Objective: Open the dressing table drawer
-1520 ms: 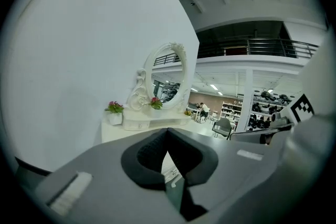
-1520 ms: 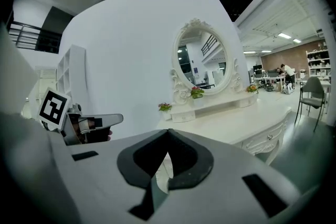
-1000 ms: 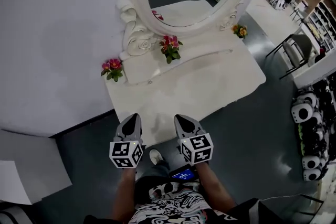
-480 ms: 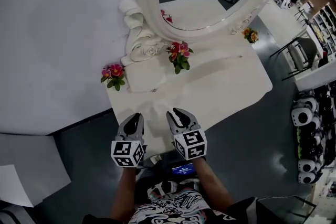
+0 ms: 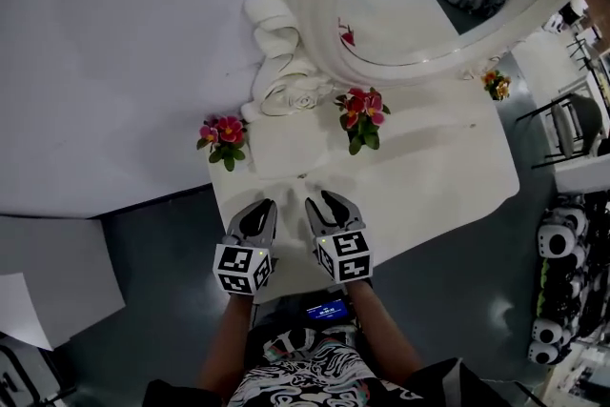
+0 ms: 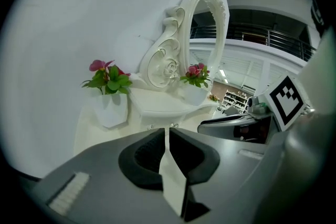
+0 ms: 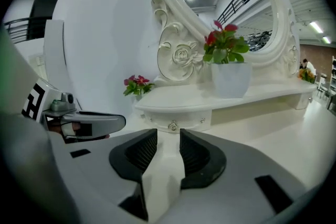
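While shut, white drawer (image 7: 186, 122), central knob (image 7: 172, 126)

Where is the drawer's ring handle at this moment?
In the right gripper view, the ring handle hangs mid-frame on the small drawer front, below the shelf bearing the white flower pot.

dim pics — fisheye edges w/ dark vignette

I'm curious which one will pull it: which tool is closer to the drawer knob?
Right. The right tool points straight at the knob, ahead of its opening jaws, nothing between them. The left tool is beside it, off to the knob's left and slightly farther.
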Demonstrator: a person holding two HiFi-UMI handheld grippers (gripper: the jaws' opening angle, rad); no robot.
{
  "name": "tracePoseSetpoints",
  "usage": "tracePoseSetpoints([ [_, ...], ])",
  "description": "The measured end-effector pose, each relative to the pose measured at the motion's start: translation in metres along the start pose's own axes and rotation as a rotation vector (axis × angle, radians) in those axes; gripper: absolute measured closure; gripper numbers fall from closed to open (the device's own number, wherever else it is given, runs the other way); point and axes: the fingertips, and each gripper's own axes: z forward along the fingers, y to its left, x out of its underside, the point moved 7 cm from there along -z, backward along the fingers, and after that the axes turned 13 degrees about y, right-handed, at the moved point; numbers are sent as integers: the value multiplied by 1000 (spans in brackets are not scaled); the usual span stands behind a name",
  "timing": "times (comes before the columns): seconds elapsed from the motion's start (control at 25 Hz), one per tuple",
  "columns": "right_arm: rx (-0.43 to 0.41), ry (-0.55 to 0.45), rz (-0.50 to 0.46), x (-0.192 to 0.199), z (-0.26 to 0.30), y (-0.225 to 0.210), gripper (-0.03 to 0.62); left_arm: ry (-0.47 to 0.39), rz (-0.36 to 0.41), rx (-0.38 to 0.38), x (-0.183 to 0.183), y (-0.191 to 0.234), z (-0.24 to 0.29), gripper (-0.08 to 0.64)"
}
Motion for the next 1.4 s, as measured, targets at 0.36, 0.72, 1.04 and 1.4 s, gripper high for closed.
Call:
tracePoseSetpoints([
  [0.36,-17,57,-13,-10,51,-7,448,37,-33,-15,5,14,18,534],
  [0.72,-30,66,-30,-20,69,-10,488,45,-25,-31,4,18,23,537],
  [1.04,-29,89,-52,-14,63,-7,489,11,-27,-59,2,21,14,554],
  [1.4,-25,109,-46,4,47,-2,489,4,-34,-63,5,20,2,554],
])
